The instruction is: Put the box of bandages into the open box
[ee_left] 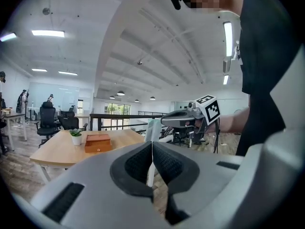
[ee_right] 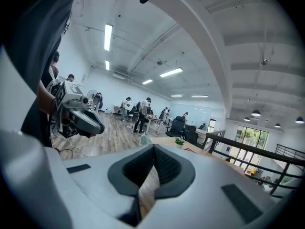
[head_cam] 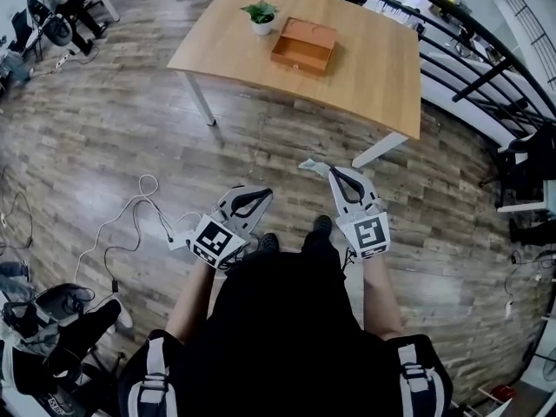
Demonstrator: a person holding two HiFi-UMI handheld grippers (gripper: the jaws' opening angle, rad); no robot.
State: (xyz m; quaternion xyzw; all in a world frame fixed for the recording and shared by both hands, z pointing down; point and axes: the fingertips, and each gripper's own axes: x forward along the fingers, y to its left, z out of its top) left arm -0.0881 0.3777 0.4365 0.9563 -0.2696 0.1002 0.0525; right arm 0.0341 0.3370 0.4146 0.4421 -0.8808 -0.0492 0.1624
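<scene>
right tool (head_cam: 328, 169) is clenched on the small pale flat carton of bandages (head_cam: 311, 165), pinched by one end, and the rest sticks out toward frame left; right gripper view shows pale card wedged between the pads. left tool (head_cam: 261, 194) is closed on nothing, pads meeting edge to edge, lower centre-left in the head view, near the right one. target is the open orange-brown wooden box (head_cam: 304, 47) on the light wooden table (head_cam: 373, 72), top centre of frame, just right of a small green plant in a white pot (head_cam: 261, 16). key geometry: the wooden box lies almost straight up-frame from the carton, a touch left of the right tool's line and well apart from it, with grey-brown plank floor (head_cam: 130, 137) between them. person stands off the table, so my read is step in first, then reach. wooden box's long axis runs roughly left-right in frame, slightly tilted; carton probably needs turning to match before it goes in. right hand owns the move, left is spare. progress: carton in hand, not yet over the table
</scene>
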